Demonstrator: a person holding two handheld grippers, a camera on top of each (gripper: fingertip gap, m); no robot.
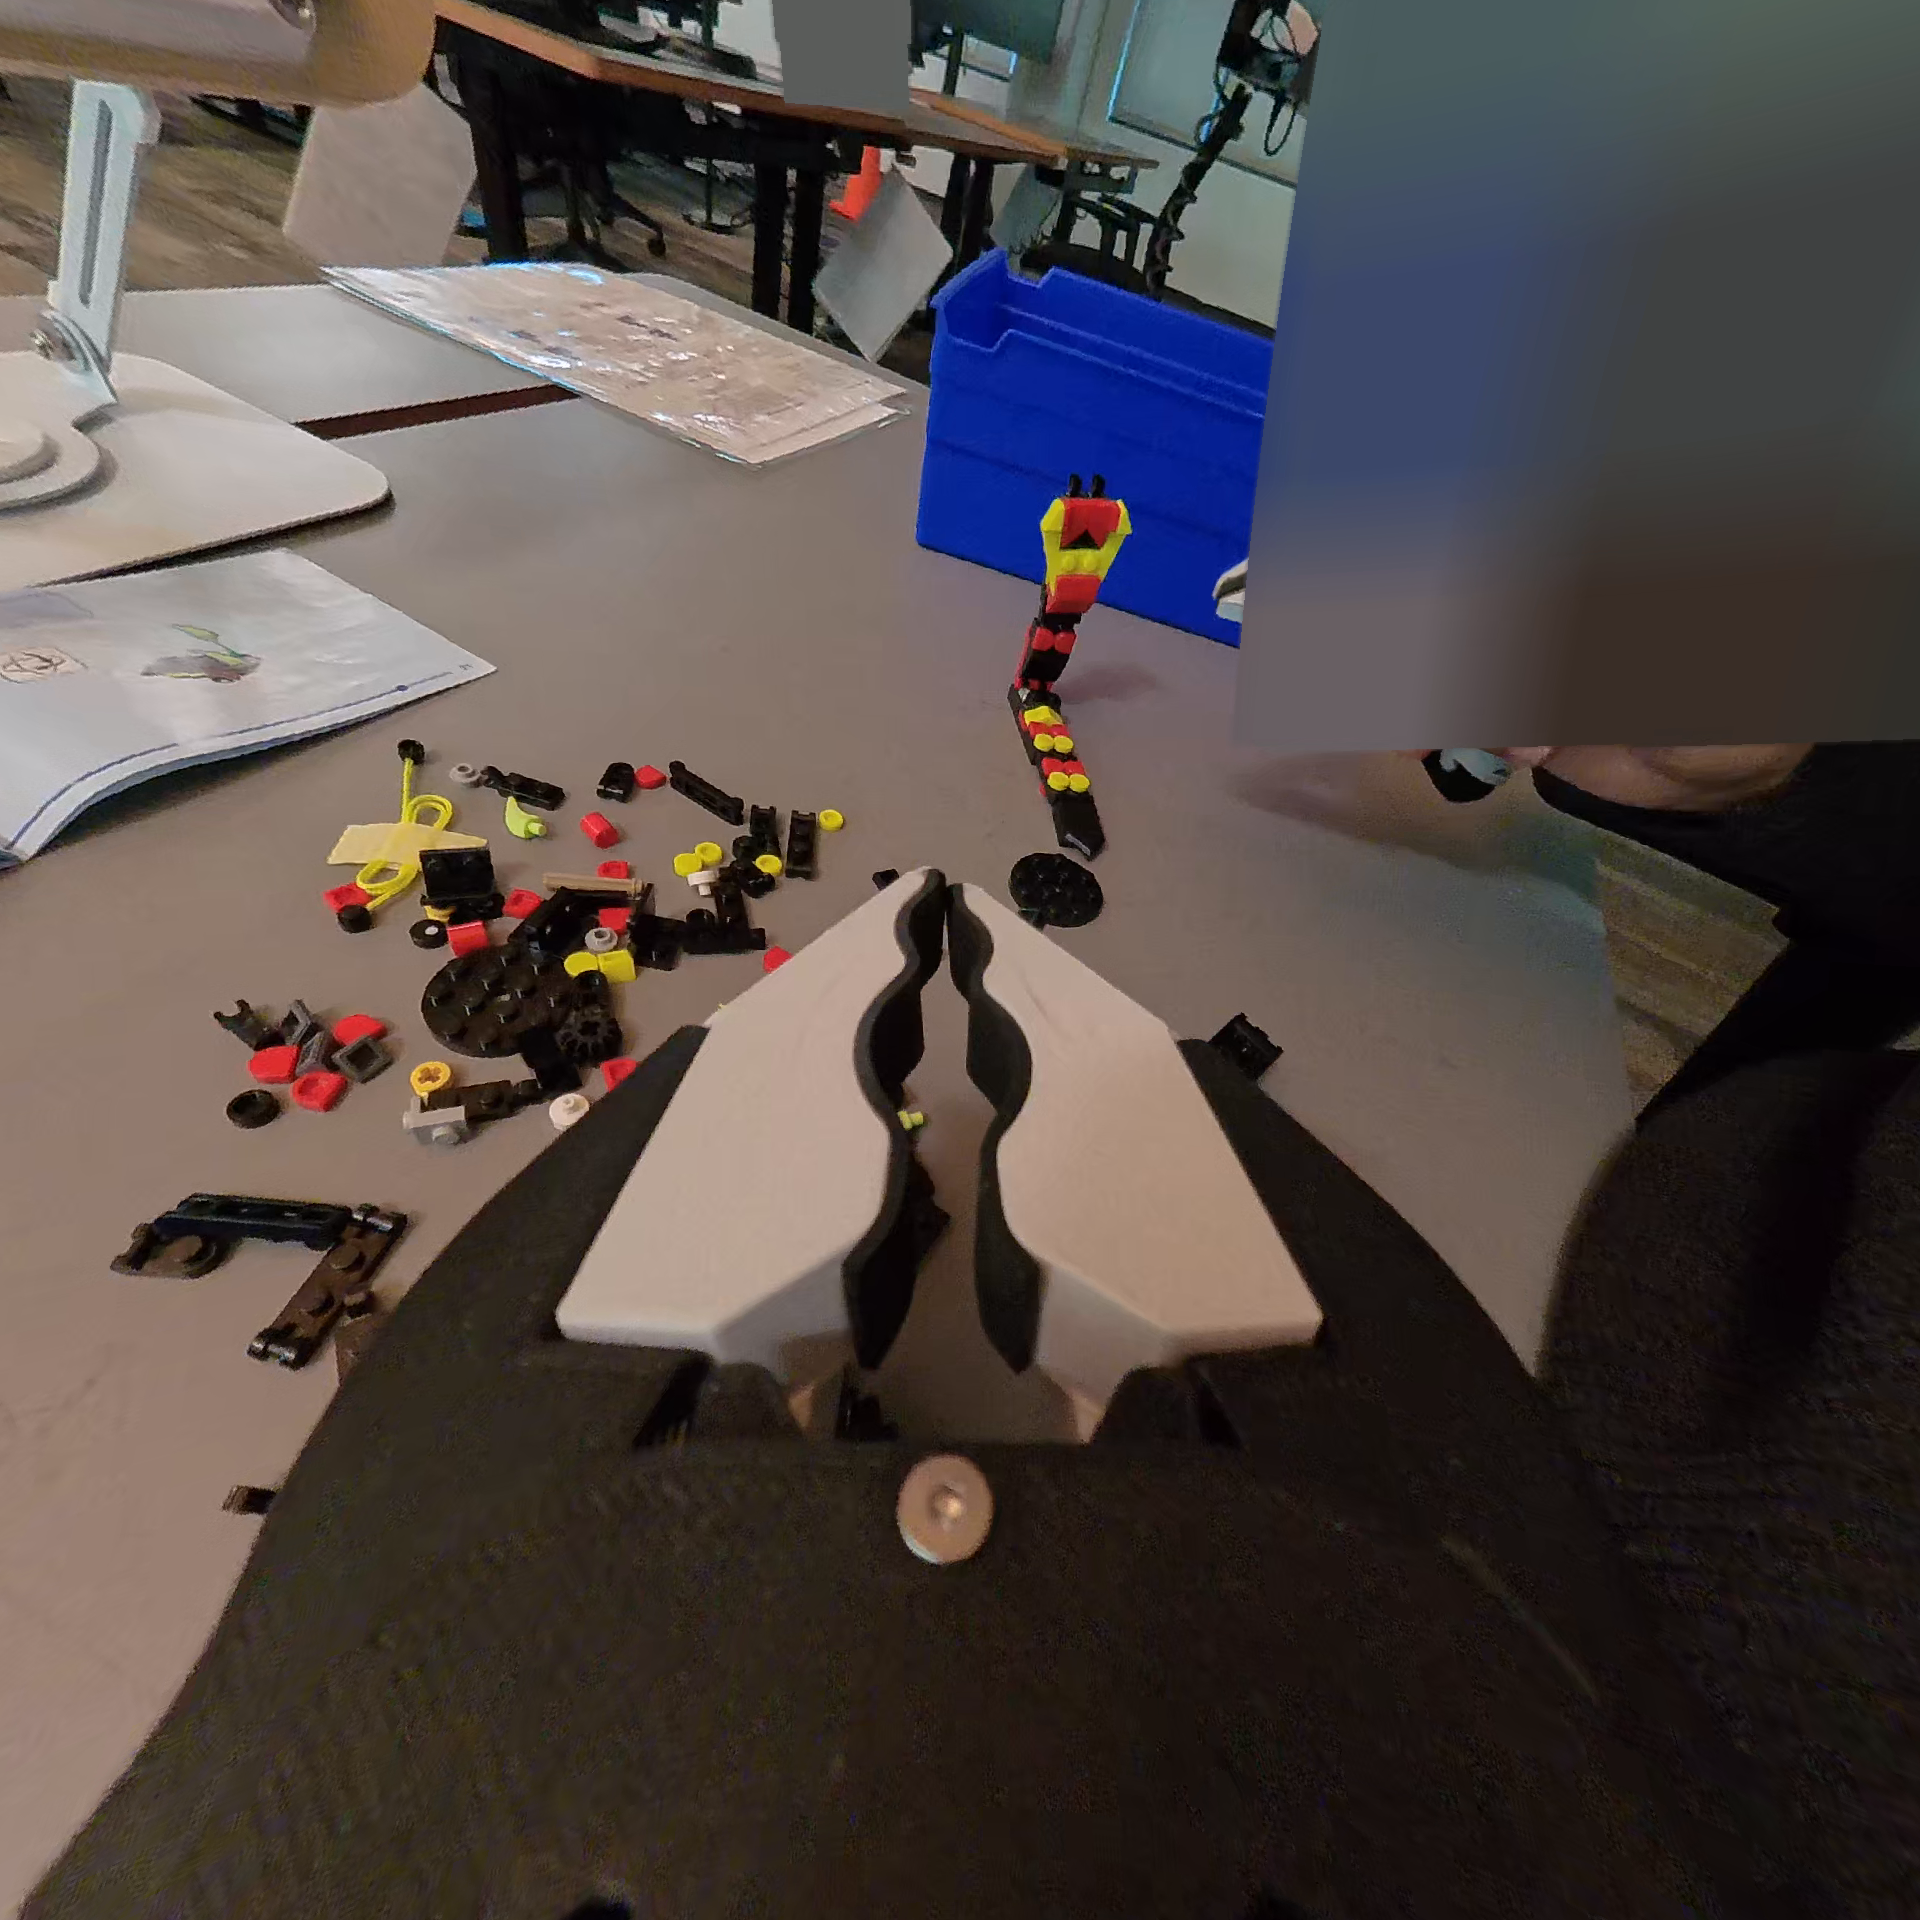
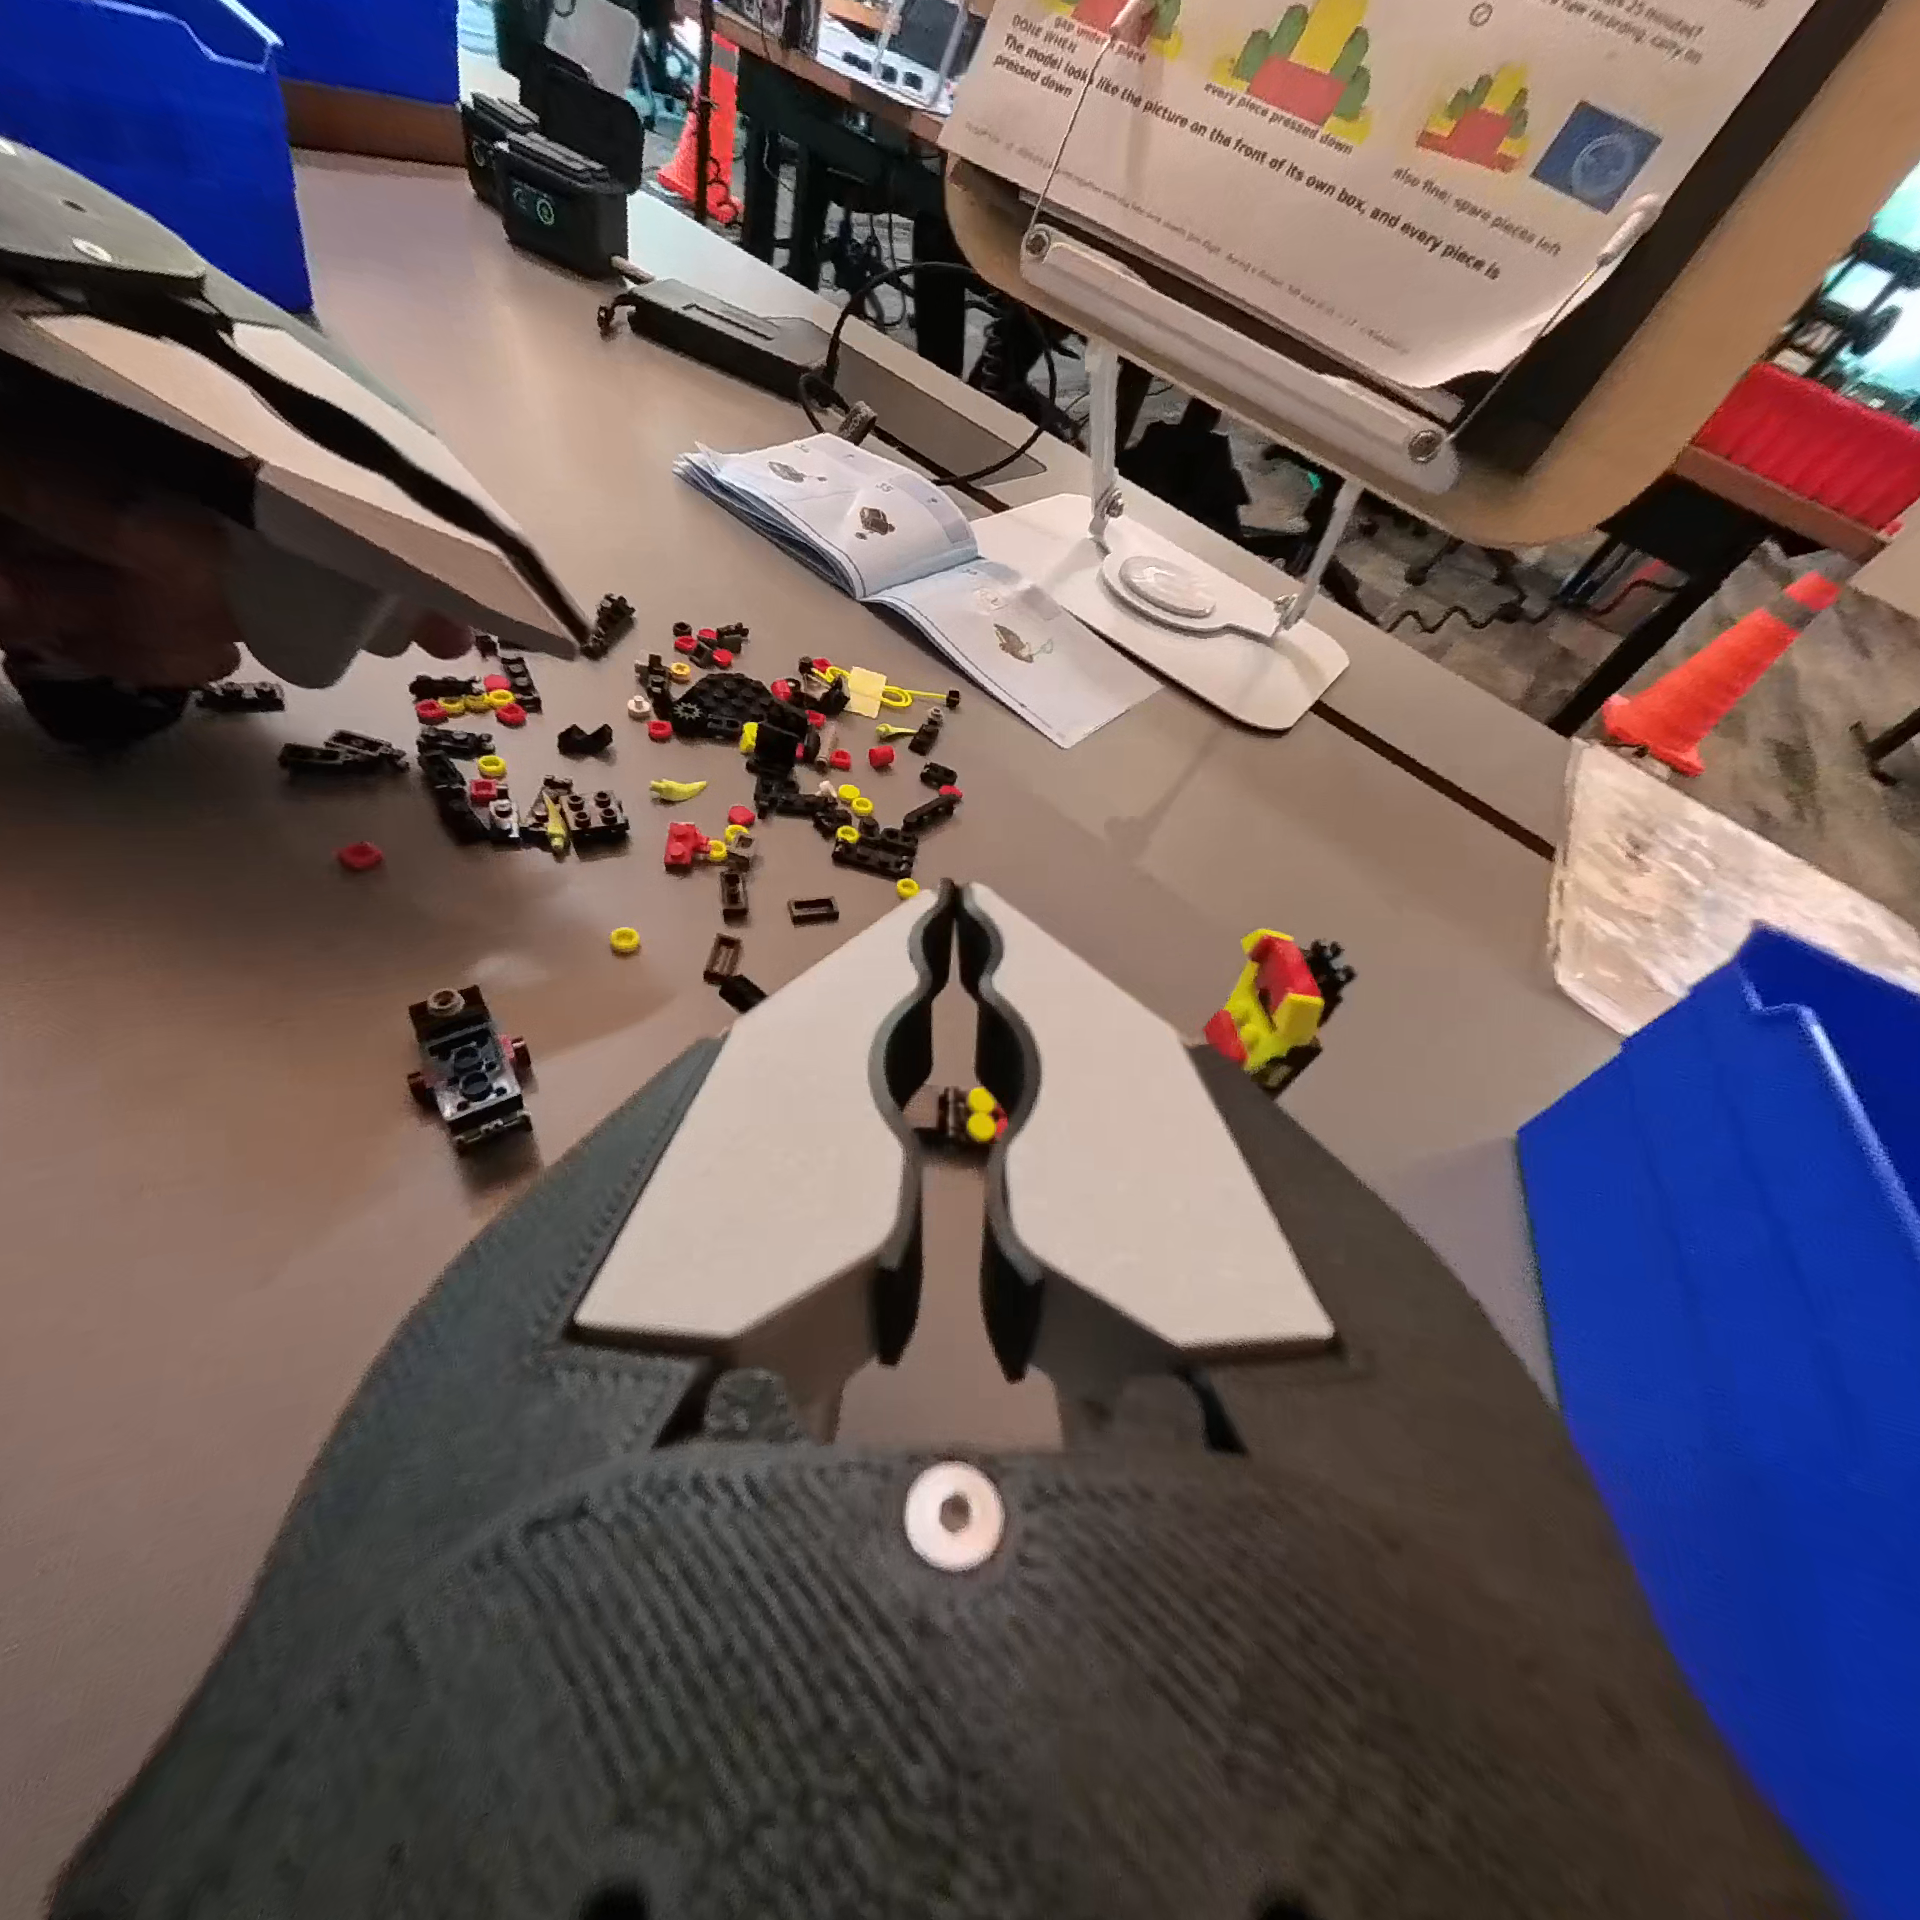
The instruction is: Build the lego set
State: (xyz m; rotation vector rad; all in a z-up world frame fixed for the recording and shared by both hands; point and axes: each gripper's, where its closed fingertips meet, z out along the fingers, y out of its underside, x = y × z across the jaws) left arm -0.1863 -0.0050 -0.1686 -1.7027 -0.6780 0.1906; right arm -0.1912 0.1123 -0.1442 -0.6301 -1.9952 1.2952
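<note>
A red, yellow and black snake model stands on the grey table with its head raised. In the right wrist view its head shows just right of my fingers, and part of its body shows through the gap behind the pads. My right gripper is shut above it, with nothing between the tips. My left gripper is shut over the near edge of a pile of loose pieces. In the right wrist view the left gripper has its tip beside a small black piece.
A black round plate lies by the snake's tail. A small black sub-assembly and a black hinged strip lie apart. An instruction booklet, a sheet stand, blue bins and a plastic bag ring the work area. My hands' fingertips stand some 12 centimetres from each other.
</note>
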